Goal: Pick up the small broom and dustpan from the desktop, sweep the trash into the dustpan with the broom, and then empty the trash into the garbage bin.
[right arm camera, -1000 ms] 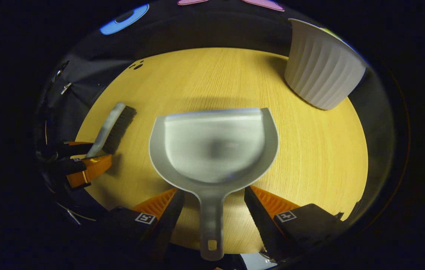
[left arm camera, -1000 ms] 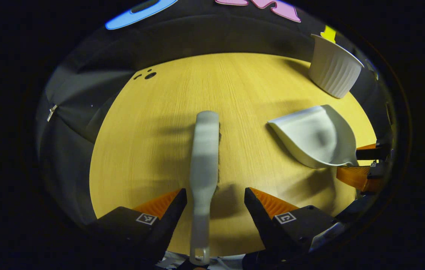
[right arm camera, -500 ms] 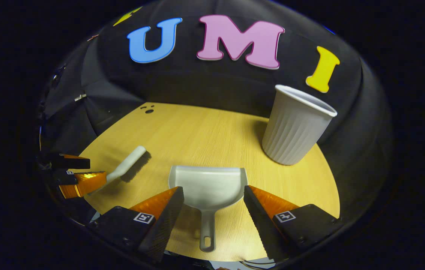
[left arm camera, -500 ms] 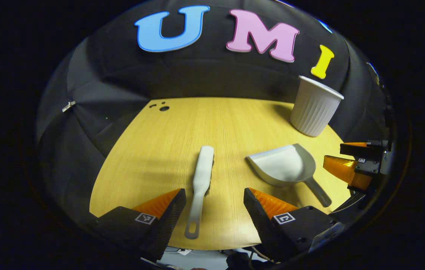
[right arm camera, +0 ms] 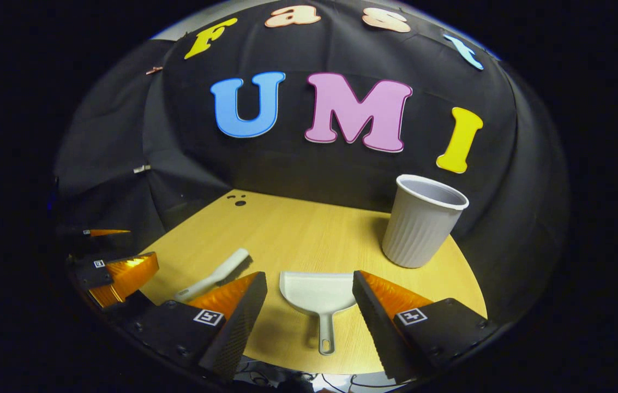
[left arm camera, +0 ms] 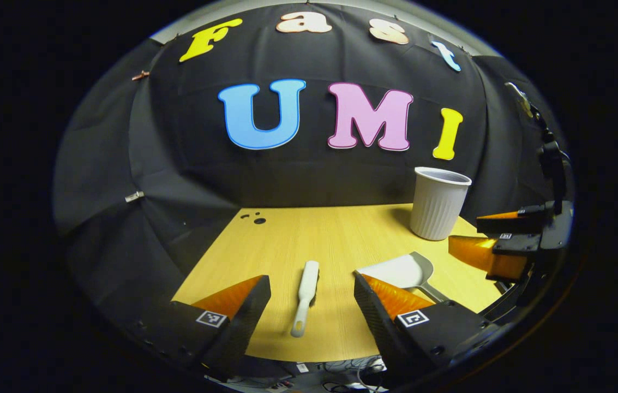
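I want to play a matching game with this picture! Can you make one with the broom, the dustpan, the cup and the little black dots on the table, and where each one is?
Things:
1. small broom
2. dustpan
3. ribbed cup
4. dark spots

Places or states:
A. standing upright near the table's far right edge
B. lying flat ahead of the open right tongs, handle toward them
C. at the table's far left corner
D. lying flat ahead of the open left tongs, bristles turned to the right

Pairs: 1-D, 2-B, 3-A, 4-C
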A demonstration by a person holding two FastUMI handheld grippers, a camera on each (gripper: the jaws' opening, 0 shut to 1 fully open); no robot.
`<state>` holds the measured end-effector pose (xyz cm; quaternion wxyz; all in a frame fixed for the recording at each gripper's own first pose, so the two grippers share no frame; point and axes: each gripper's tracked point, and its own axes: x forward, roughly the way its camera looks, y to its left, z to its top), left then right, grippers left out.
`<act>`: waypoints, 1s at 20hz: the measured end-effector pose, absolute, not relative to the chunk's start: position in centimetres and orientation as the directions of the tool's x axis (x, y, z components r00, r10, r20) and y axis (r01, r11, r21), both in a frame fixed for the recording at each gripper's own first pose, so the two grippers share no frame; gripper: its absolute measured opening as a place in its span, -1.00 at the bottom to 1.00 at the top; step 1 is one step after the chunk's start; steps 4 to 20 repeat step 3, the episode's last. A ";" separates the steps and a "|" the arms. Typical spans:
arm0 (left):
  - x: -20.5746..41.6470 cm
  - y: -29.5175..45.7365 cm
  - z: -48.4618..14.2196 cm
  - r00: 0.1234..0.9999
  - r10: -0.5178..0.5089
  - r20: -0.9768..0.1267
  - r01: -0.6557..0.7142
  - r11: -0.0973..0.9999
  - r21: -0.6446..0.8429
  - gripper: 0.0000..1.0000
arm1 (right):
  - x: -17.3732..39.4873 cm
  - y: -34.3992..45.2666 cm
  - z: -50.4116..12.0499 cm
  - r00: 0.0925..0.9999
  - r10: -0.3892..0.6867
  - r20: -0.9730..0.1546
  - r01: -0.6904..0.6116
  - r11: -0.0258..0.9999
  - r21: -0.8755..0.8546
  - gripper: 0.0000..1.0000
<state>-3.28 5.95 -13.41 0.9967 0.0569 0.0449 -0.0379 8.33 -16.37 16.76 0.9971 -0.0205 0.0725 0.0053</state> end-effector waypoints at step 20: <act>-5.4 4.6 -12.7 0.993 -0.084 -0.084 0.089 0.995 0.054 0.94 | 7.3 -17.0 18.1 0.994 0.009 -0.111 -0.009 1.000 0.007 0.96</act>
